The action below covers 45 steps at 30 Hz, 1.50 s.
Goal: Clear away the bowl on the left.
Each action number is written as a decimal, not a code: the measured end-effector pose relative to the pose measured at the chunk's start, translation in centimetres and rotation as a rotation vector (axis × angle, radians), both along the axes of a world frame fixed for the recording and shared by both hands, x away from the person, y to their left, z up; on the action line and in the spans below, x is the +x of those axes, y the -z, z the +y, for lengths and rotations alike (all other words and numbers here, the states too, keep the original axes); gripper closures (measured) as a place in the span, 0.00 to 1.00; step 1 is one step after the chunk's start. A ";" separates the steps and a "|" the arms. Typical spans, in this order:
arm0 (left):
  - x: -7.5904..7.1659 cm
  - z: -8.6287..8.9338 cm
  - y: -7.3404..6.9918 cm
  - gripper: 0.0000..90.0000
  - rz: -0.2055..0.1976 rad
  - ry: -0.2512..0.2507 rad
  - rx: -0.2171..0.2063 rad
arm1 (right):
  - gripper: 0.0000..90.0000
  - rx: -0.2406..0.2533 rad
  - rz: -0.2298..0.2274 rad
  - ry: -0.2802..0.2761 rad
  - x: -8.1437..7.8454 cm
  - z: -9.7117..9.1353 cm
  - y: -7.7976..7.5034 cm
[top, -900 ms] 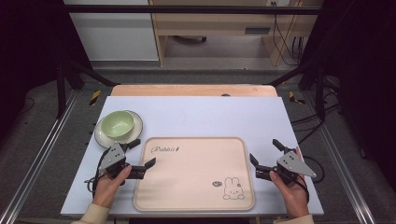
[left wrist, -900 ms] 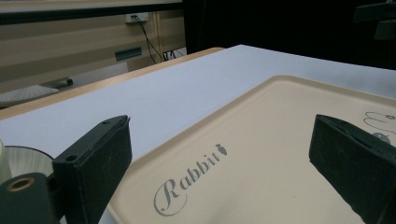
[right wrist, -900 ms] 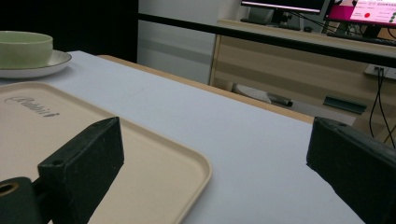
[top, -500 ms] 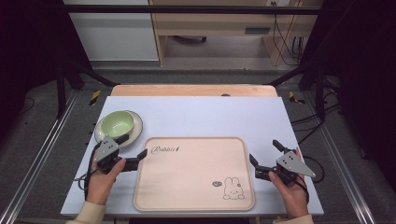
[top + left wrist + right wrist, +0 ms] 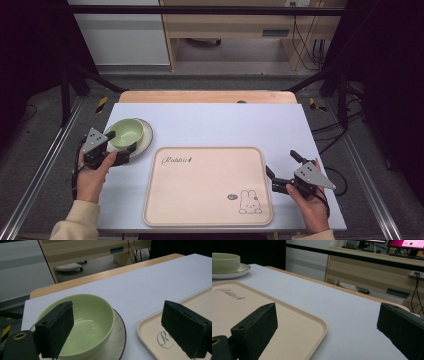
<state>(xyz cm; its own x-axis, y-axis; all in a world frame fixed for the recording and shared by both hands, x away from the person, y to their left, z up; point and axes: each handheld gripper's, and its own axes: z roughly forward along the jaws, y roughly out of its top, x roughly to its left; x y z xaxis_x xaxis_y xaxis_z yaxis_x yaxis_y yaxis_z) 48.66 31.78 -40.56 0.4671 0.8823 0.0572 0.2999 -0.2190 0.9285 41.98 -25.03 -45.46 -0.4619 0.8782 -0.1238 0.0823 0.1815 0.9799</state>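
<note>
A light green bowl sits on a white, dark-rimmed plate at the left of the table. My left gripper is open right at the bowl. One jaw stands by the bowl's left rim, the other out over the plate's near side, close to the tray corner. Nothing is gripped. A beige tray with a rabbit drawing lies empty at the front middle. My right gripper stands open and empty off the tray's right edge.
A white sheet covers the table, with a wooden strip along its far edge. Black frame posts and cables stand around the table. A wooden desk stands beyond it.
My left gripper has moved forward and to the left, from beside the tray's left edge up to the bowl. The right gripper has stayed put.
</note>
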 end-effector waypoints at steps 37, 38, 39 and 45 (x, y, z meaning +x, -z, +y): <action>4.0 2.3 -2.7 0.08 0.081 -0.059 0.055 | 0.04 0.004 0.001 -0.009 0.0 0.3 -0.1; 4.1 2.3 -2.7 0.08 0.085 -0.065 0.053 | 0.04 0.004 0.003 -0.009 0.0 0.3 -0.1; 4.4 2.4 -2.6 0.08 0.083 -0.072 0.050 | 0.04 0.004 0.001 -0.010 0.0 0.3 -0.1; 5.5 2.6 -1.9 0.09 0.118 -0.121 0.051 | 0.04 -0.004 0.004 -0.011 -0.1 0.4 -0.1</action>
<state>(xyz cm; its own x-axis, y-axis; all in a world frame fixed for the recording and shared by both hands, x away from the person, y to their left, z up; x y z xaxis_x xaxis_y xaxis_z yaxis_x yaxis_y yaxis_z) 54.14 34.33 -38.68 0.3641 0.9298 0.0545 0.4328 -0.2207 0.8740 41.92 -24.66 -45.38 -0.4722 0.8725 -0.1254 0.0842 0.1863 0.9789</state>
